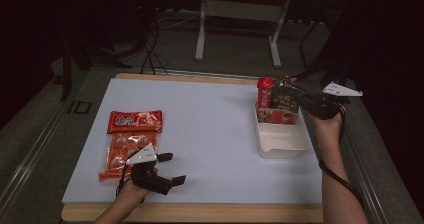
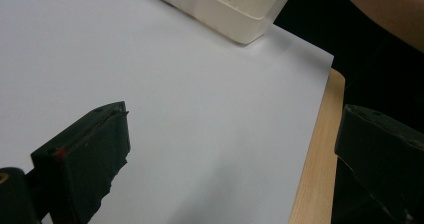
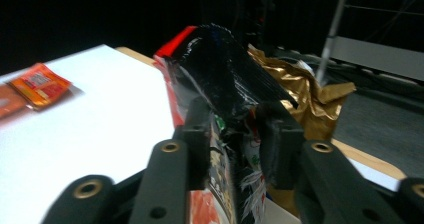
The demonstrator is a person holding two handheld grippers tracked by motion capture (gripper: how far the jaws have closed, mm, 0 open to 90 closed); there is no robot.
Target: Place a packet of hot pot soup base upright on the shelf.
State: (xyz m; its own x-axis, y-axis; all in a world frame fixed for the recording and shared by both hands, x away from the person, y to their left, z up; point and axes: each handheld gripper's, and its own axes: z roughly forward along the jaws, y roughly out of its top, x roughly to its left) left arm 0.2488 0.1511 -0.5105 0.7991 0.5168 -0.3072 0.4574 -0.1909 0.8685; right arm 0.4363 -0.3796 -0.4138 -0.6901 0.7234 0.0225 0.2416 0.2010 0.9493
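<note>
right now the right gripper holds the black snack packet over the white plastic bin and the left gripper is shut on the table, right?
Not quite: the left gripper is open with nothing between its jaws, as the left gripper view shows. The right gripper does hold the black snack packet over the white plastic bin.

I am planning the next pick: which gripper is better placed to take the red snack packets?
Left. The left gripper rests open beside the red snack packets; the right gripper holds the black packet over the white bin.

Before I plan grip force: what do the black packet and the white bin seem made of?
Black packet: likely thin plastic film, glossy; it crinkles and glints between the right gripper jaws. White bin: probably rigid moulded plastic, smooth with a soft sheen and rounded rim.
</note>
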